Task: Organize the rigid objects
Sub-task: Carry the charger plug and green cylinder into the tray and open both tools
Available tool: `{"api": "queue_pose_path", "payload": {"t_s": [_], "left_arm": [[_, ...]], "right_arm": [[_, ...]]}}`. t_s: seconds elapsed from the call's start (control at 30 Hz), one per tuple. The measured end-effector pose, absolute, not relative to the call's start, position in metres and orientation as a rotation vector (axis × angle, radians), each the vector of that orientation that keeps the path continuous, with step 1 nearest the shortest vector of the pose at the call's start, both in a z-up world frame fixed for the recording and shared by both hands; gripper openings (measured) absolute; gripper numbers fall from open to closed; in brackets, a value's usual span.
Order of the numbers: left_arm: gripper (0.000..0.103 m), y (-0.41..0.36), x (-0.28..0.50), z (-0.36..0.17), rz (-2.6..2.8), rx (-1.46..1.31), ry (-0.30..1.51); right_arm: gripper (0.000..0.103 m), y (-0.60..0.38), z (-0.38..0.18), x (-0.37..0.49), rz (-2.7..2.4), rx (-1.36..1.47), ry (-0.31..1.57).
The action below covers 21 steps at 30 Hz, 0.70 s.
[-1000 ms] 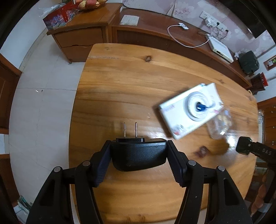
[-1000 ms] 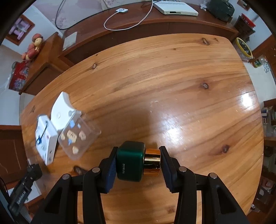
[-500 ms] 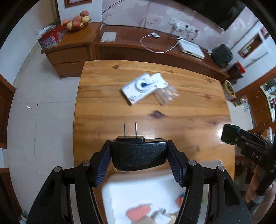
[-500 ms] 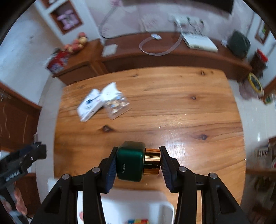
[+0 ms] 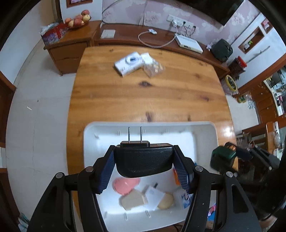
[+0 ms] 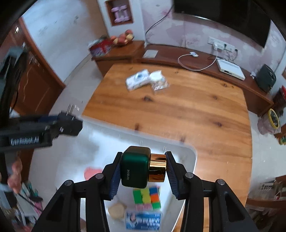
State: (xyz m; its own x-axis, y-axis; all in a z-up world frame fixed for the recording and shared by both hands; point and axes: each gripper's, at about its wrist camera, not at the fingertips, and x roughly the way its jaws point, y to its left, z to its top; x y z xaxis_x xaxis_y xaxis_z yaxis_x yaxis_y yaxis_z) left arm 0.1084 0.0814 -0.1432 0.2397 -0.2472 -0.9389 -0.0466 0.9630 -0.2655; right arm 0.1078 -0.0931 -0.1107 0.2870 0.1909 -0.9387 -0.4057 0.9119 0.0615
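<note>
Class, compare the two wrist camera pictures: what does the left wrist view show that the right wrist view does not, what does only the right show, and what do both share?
Only the left wrist view shows the black plug adapter front on, its two prongs pointing away, clamped in the left gripper.

Only the right wrist view shows the colourful puzzle cube and the wall-mounted screen in full.

Both show the white bin, the green bottle with a gold cap held by the right gripper, the wooden table, the white box and the fruit bowl.

Living room: television [image 6: 223,16], fruit bowl [image 5: 78,19]
</note>
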Motion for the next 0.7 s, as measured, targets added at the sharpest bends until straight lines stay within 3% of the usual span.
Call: {"api": "queue_pose_path", "payload": {"t_s": [0.37, 0.7], "left_arm": [[0.066, 0.059, 0.079, -0.204, -0.113, -0.242, 1.432], [0.066, 0.059, 0.082, -0.243, -0.072, -0.235, 1.472]], "right_arm": [[0.046, -0.096, -0.179, 0.042, 0.453, -0.295, 1.353], [0.046, -0.075, -0.208, 0.025, 0.492, -0.388, 1.355]]}}
